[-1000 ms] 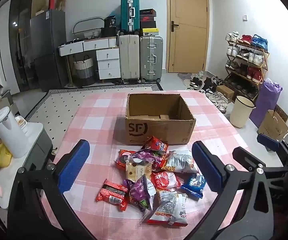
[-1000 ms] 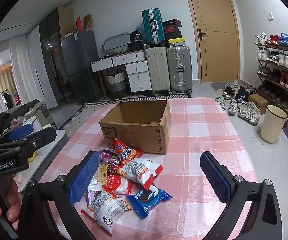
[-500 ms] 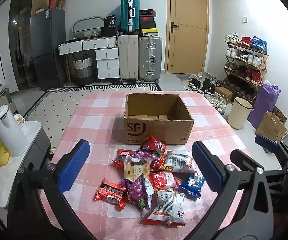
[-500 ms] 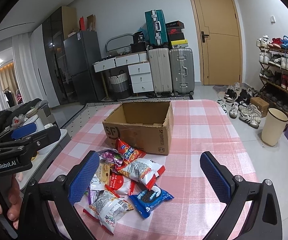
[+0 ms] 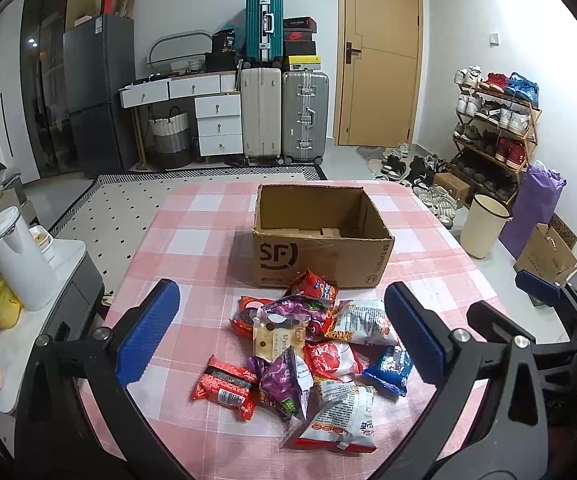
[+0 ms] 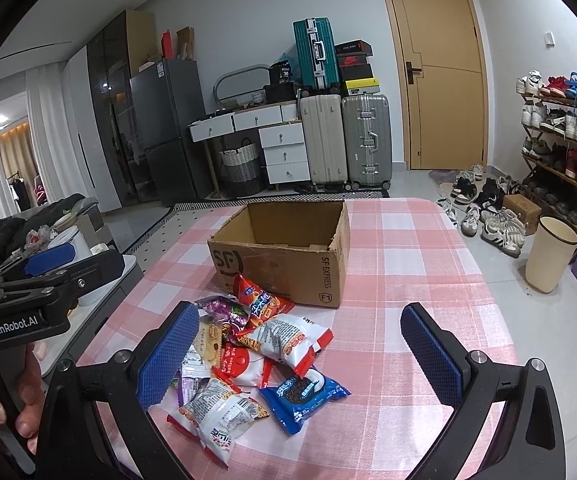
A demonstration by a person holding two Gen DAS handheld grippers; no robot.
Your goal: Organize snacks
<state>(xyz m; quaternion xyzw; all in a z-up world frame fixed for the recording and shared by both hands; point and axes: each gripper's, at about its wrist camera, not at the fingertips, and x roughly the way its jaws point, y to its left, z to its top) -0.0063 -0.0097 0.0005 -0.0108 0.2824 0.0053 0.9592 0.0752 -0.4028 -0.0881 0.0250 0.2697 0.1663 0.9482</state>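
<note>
- Compared with a second ago, both wrist views sit a little higher and farther back: the cardboard box and the snack pile lie slightly lower and smaller between the fingers, while nothing on the table has shifted.
- The left gripper [image 5: 280,336] hangs above the near edge of the table with its blue pads spread wide, holding nothing.
- The right gripper [image 6: 302,356] is likewise spread wide and empty, above the right side of the pile.
- The snack pile [image 5: 312,344] lies on the pink checked tablecloth [image 5: 192,236], just in front of the cardboard box [image 5: 320,236].
- The box stands open at the top, marked "SF" on its front wall; its inside looks bare except for folded bottom flaps.
- A red chip bag [image 5: 314,286] leans against the box front.
- A blue cookie packet [image 6: 302,396] lies at the pile's right edge, a red noodle packet [image 5: 224,386] at its left edge, and a white-and-red bag [image 5: 338,416] nearest the camera.
- Purple, white and clear wrappers overlap in the middle.
- A hand [image 6: 20,392] grips the left gripper's handle at the left of the right wrist view.
</note>
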